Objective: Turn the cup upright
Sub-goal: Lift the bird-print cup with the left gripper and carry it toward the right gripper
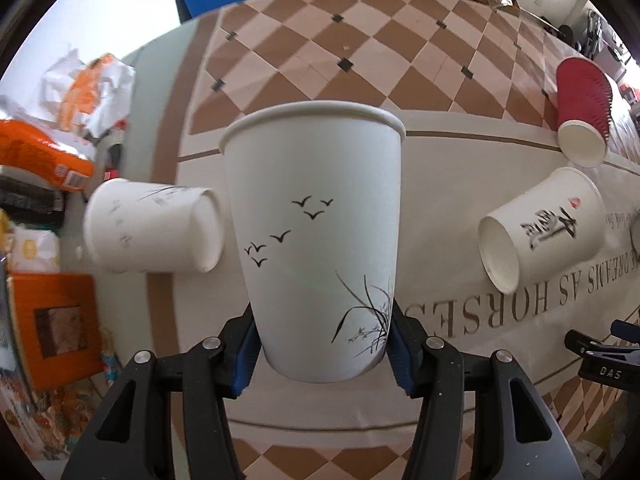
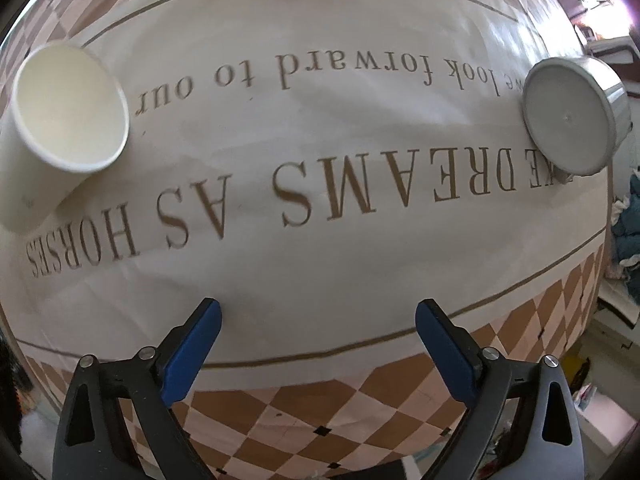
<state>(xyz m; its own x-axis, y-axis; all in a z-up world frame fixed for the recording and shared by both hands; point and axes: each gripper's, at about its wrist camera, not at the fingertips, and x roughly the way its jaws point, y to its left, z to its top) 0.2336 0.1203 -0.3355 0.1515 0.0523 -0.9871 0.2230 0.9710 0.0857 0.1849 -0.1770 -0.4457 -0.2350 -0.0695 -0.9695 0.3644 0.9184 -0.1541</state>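
Note:
My left gripper (image 1: 322,344) is shut on the lower part of a white paper cup with birds and grass printed on it (image 1: 316,220). The cup points rim up in this view, above the tablecloth (image 1: 440,152). A second white cup (image 1: 152,226) lies on its side to its left, base toward me. A white cup with black script (image 1: 540,236) lies on its side at the right, and its open mouth shows in the right wrist view (image 2: 68,112). A stack of red cups (image 1: 584,108) lies behind it. My right gripper (image 2: 318,336) is open and empty above the cloth.
A grey round lid or tin (image 2: 572,116) lies at the right of the lettered cloth (image 2: 320,240). Orange packets and boxes (image 1: 52,152) clutter the left table edge. The right gripper (image 1: 604,360) shows at the left wrist view's lower right.

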